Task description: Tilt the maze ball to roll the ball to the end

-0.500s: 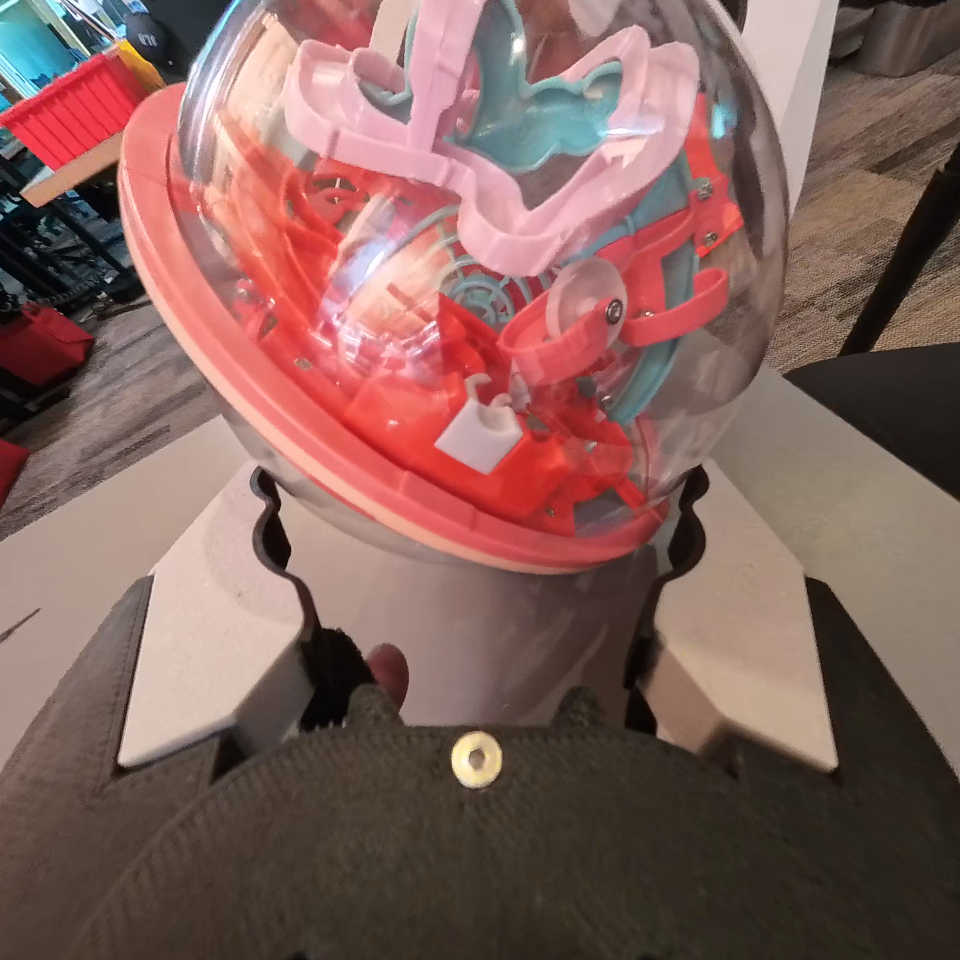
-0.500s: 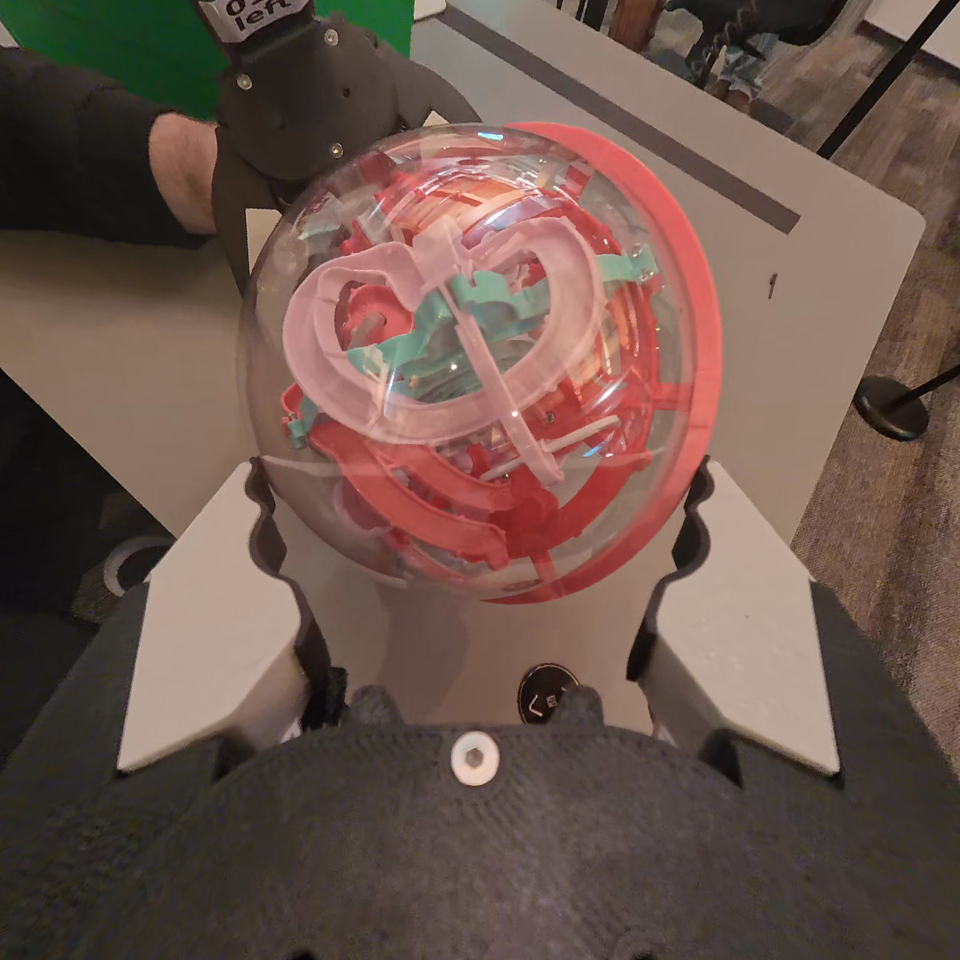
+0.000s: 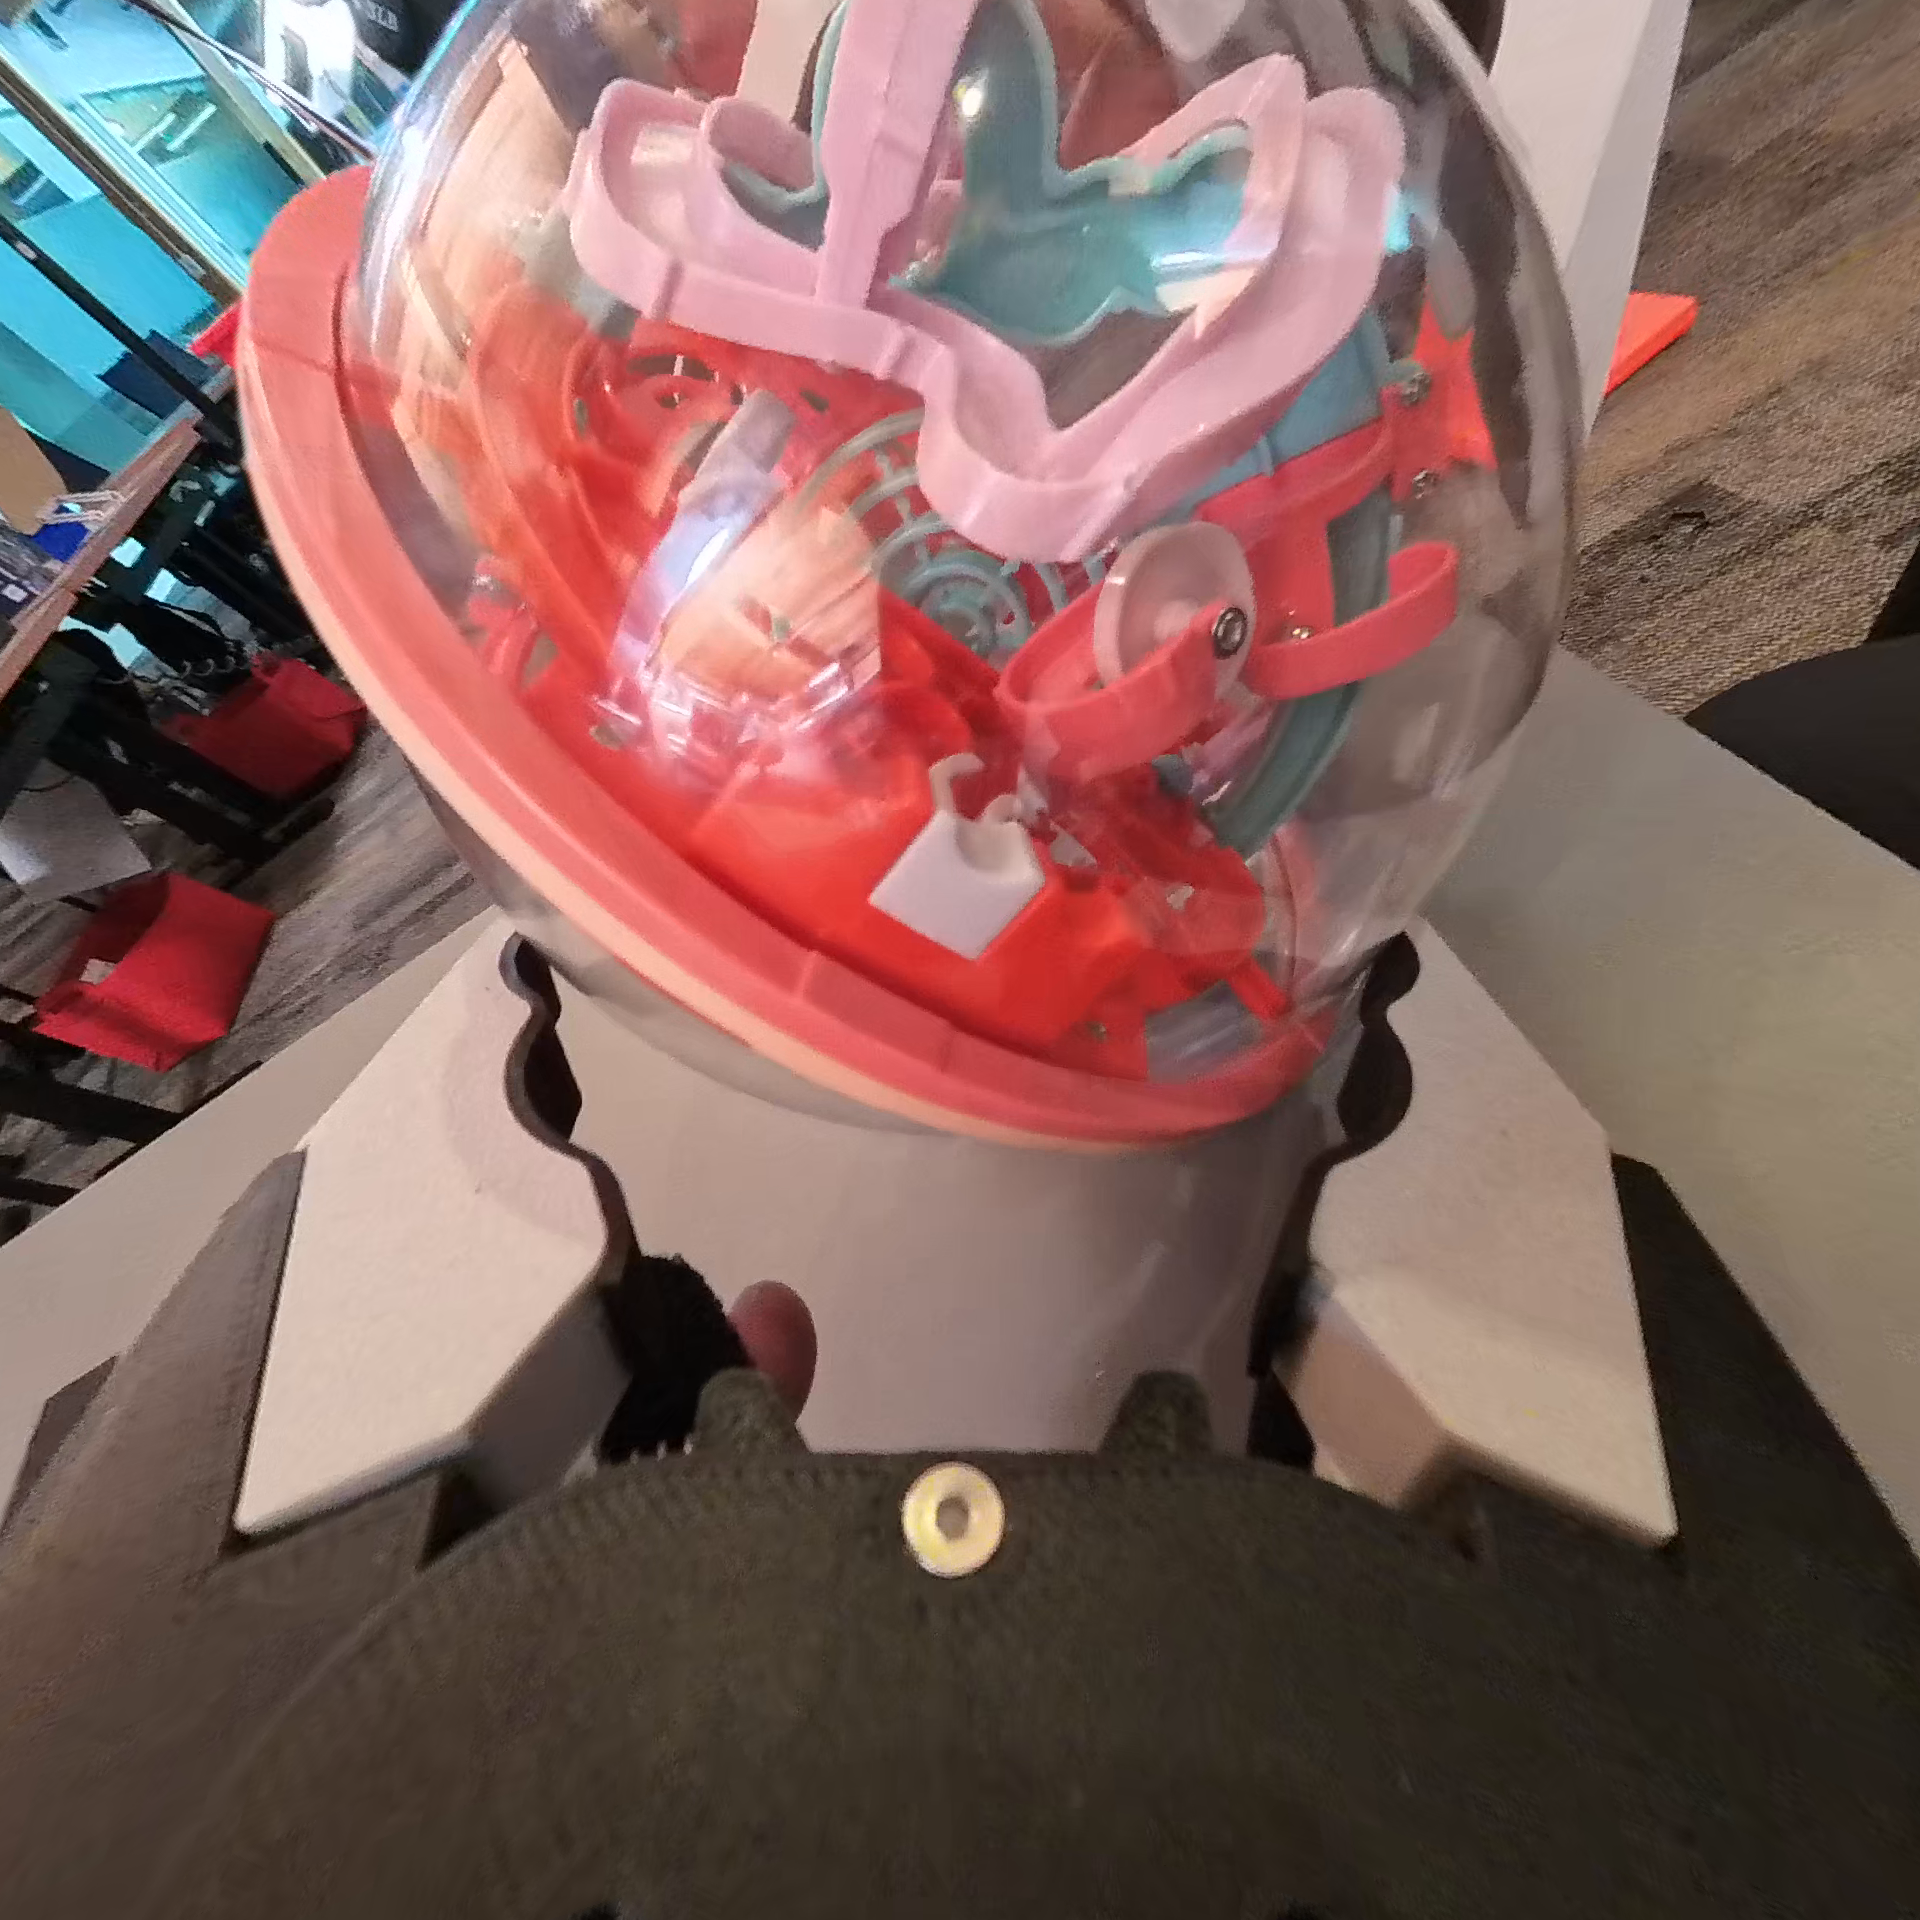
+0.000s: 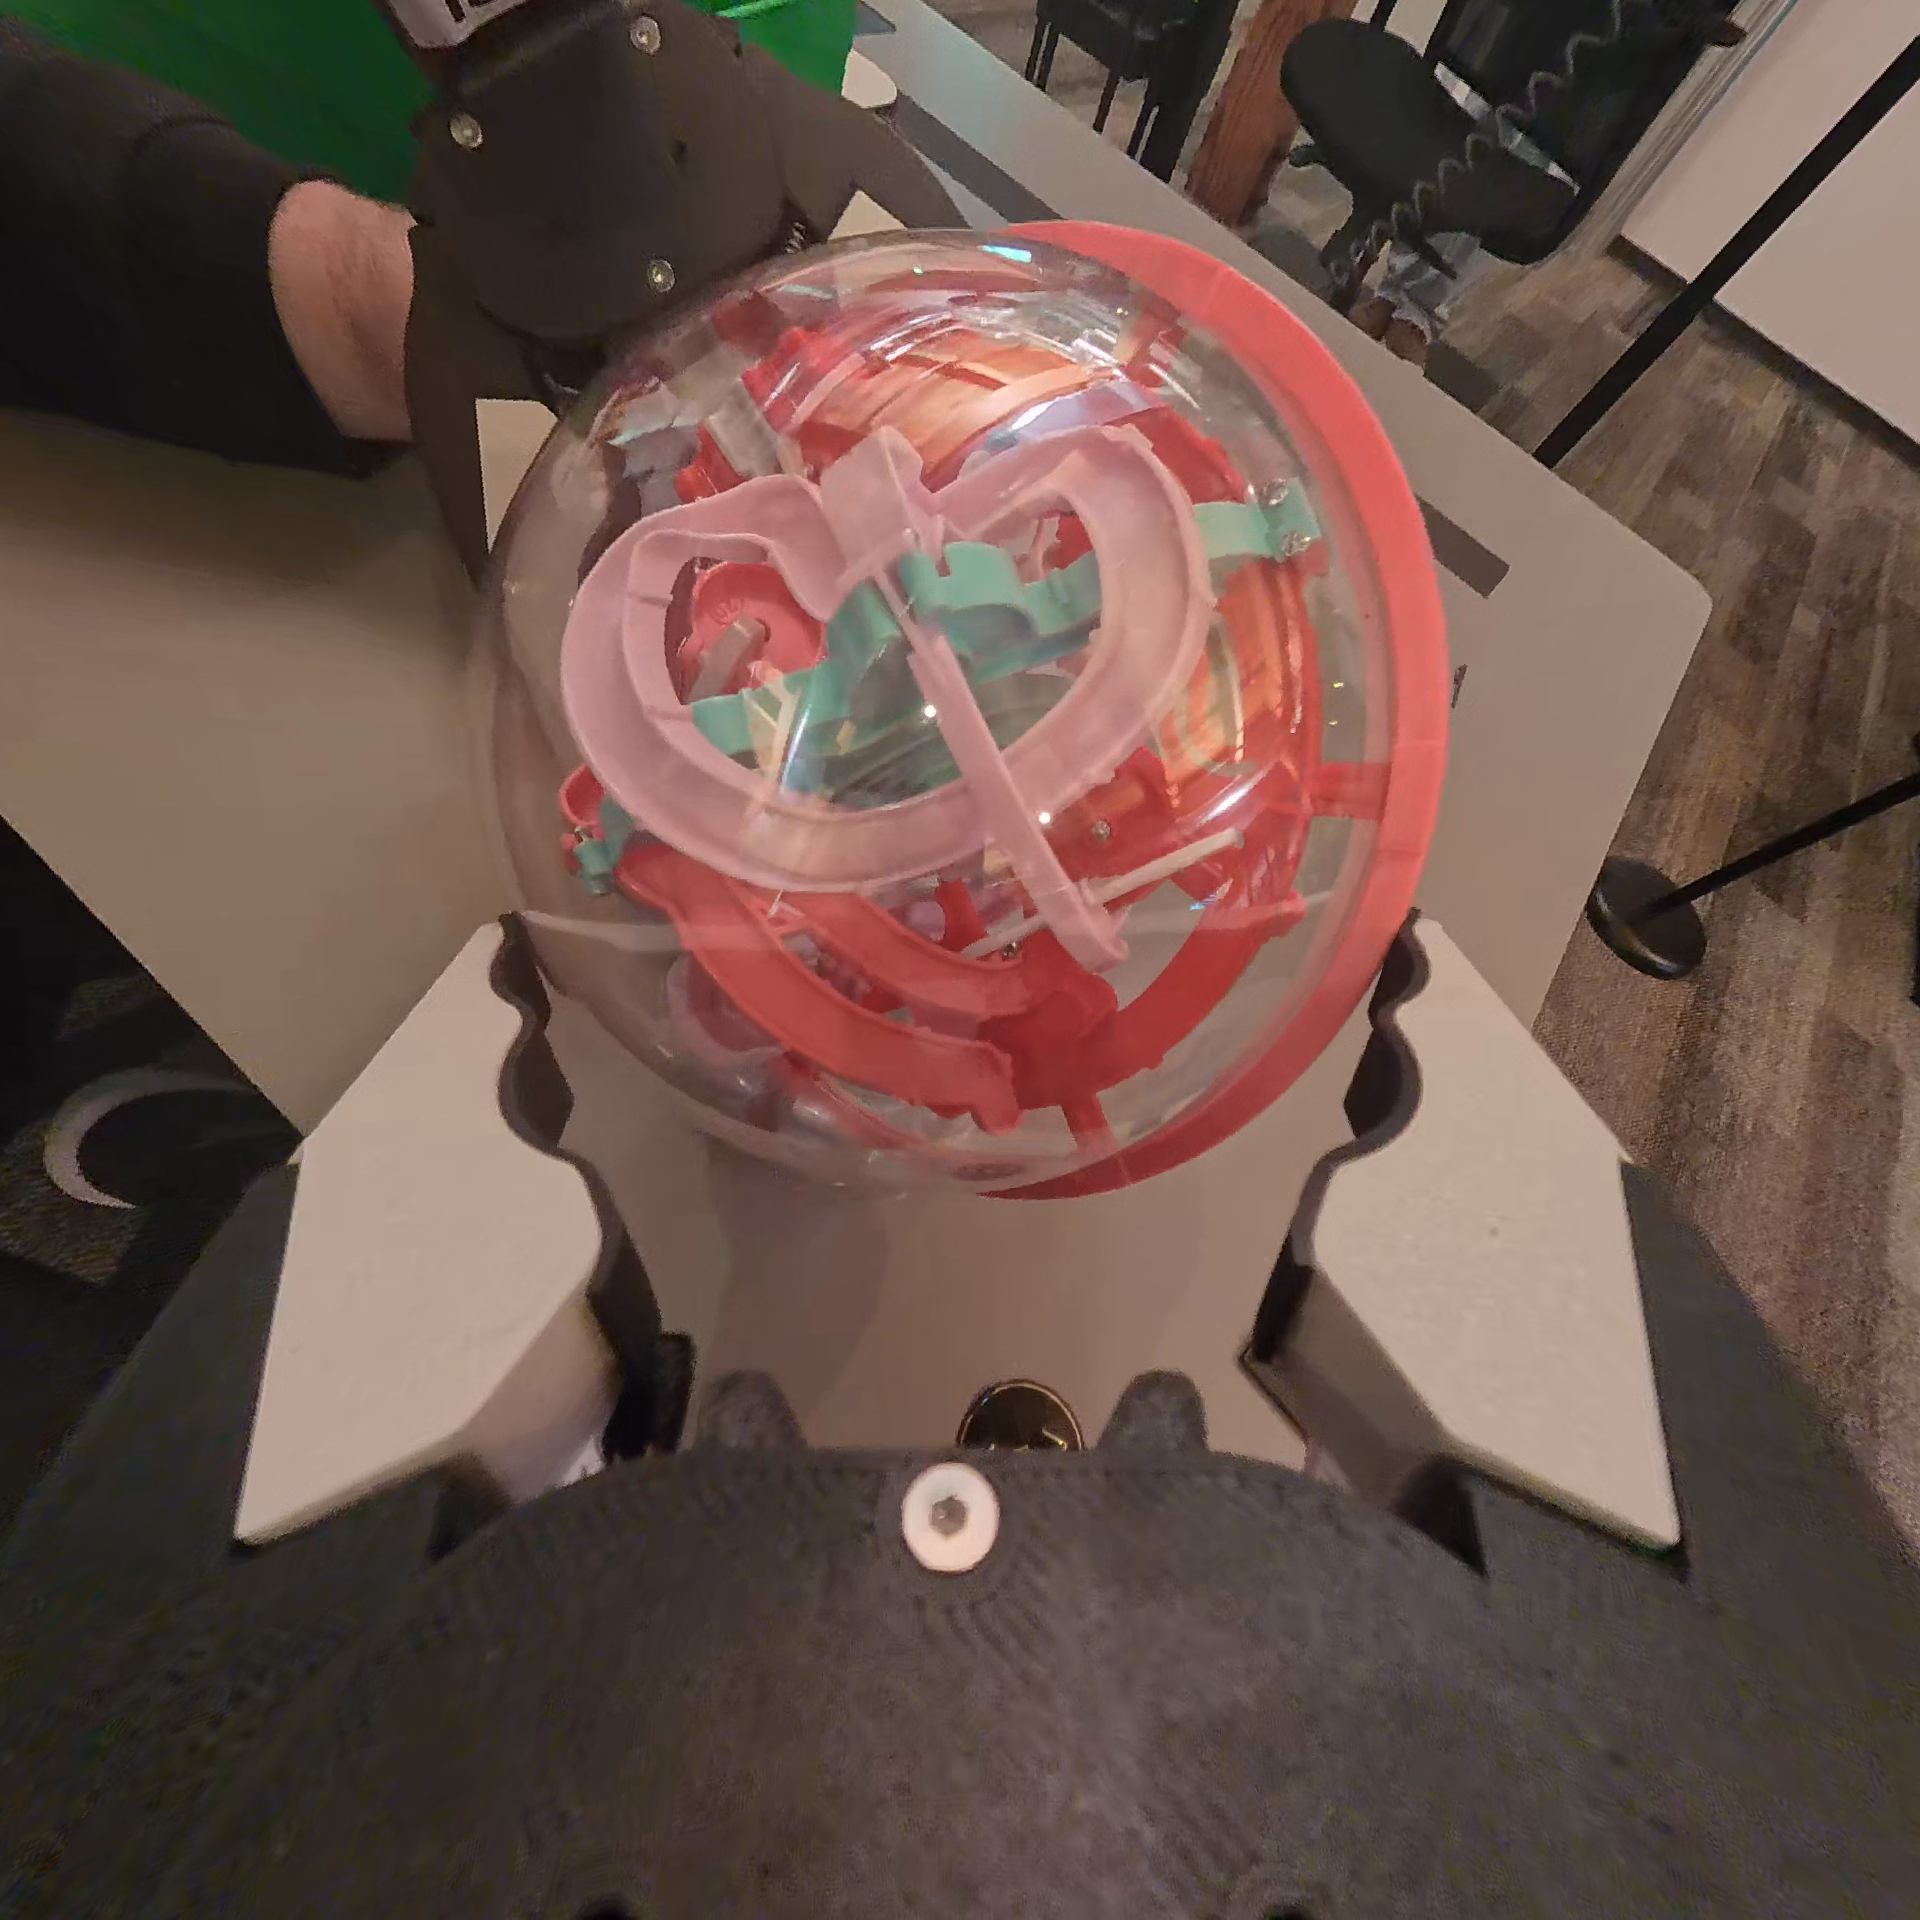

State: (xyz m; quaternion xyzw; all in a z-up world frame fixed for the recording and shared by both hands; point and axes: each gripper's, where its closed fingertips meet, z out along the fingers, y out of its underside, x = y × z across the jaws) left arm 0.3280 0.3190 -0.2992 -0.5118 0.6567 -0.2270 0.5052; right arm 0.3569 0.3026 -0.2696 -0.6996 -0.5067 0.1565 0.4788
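The maze ball (image 3: 935, 623) is a clear sphere with a red rim and pink, teal and red tracks inside. It is held above the grey table (image 3: 1662, 935), squeezed between both grippers. My left gripper (image 3: 956, 997) has its jaws spread wide, with the fingertips (image 3: 530, 997) against the ball's lower side. My right gripper (image 4: 956, 966) is also spread wide and presses the ball (image 4: 935, 675) from the opposite side. The left gripper (image 4: 582, 187) and the hand holding it (image 4: 332, 312) show behind the ball. I cannot pick out the small rolling ball.
The table (image 4: 208, 675) lies under the ball, its corner at the right. Red bags (image 3: 156, 987) lie on the floor at left. A black chair (image 3: 1818, 748) is at right. A black stand base (image 4: 1652, 925) sits on the floor, with office chairs (image 4: 1455, 125) beyond.
Both grippers and the ball have tilted a little together. The ball sits almost the same between the fingertips. More of the room behind shows in the right wrist view.
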